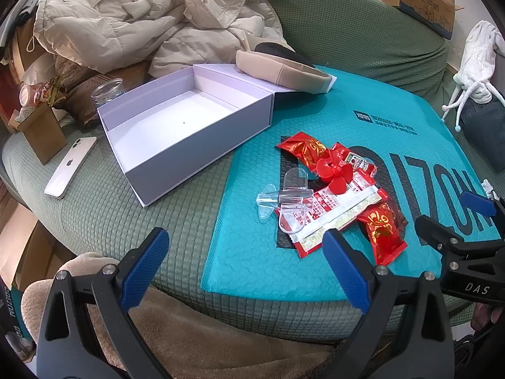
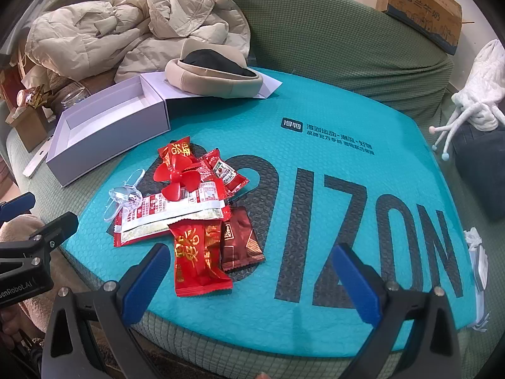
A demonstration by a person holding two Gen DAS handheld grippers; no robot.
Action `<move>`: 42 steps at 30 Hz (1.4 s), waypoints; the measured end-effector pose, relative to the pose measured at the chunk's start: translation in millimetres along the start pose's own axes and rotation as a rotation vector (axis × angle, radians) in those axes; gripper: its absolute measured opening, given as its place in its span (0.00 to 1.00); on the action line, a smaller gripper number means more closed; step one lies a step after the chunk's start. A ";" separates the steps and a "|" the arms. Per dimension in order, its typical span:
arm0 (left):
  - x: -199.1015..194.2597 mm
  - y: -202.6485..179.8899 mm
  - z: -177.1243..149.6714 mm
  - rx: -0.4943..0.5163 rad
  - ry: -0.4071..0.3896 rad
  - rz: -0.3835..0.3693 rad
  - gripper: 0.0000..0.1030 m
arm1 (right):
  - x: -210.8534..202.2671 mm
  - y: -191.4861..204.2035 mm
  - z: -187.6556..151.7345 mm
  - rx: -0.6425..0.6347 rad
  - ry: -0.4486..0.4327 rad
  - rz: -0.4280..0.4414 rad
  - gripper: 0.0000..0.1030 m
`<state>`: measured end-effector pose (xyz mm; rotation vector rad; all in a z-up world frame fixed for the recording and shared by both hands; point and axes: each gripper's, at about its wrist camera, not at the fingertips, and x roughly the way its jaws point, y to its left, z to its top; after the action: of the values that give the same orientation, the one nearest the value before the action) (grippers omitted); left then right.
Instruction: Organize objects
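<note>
While both grippers are held low over the near edge of the green sofa cushion [image 1: 94, 208], nothing is gripped by either. The cushion is largely covered by a teal bubble mailer [image 2: 315, 120] printed with large dark letters, and a rumpled beige jacket [image 1: 132, 22] is heaped at about eleven o'clock behind it. A white open box [image 1: 176, 126] is seen at ten o'clock in the left wrist view, partly on the mailer's corner, its hinged lid pinned under a beige cap [image 2: 214, 75]. A white phone [image 1: 71, 165] lies face down at nine o'clock, just beside the box.

The left gripper [image 1: 243, 265] is pointed forward and tilted slightly down, its blue-padded fingers [image 1: 142, 268] spread wide with only cushion and mailer edge between them. The right gripper [image 2: 252, 281] is posed likewise, jaws released and wide apart, its left finger just beside a red snack packet [image 2: 199, 259]; in the left wrist view it reaches in at three o'clock [image 1: 454, 221].

The pile to be organized is found on the mailer, at one o'clock from the left gripper and eleven o'clock from the right. In it, a long red-and-white wrapper [image 2: 176, 211] is overlapped by a red propeller [image 2: 175, 178], a ketchup sachet [image 2: 224, 170] and a clear plastic toy plane [image 1: 284, 199], with a dark brown packet [image 2: 241, 243] touching the red snack packet.
</note>
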<state>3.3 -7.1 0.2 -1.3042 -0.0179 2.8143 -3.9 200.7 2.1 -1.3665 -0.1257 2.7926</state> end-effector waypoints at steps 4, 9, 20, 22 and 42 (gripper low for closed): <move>-0.8 -0.2 -0.3 -0.001 0.004 0.002 0.95 | 0.0 0.4 -0.6 -0.002 0.002 -0.004 1.00; -1.1 1.0 -0.5 0.000 0.004 -0.001 0.95 | -0.9 0.0 0.0 -0.003 -0.002 -0.006 1.00; -2.4 1.2 -3.8 0.000 0.001 -0.002 0.95 | -2.7 -0.1 -0.8 0.000 -0.004 -0.007 1.00; -2.7 1.5 -4.1 0.000 0.001 -0.001 0.95 | -3.4 0.4 -1.1 -0.003 -0.006 -0.005 1.00; -24.6 -8.3 4.9 0.045 -0.027 0.001 0.95 | -21.5 -4.6 6.2 0.017 -0.064 0.055 1.00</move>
<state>15.7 0.3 22.3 -1.2579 0.0447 2.8157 4.4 203.7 23.3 -1.2972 -0.0667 2.8768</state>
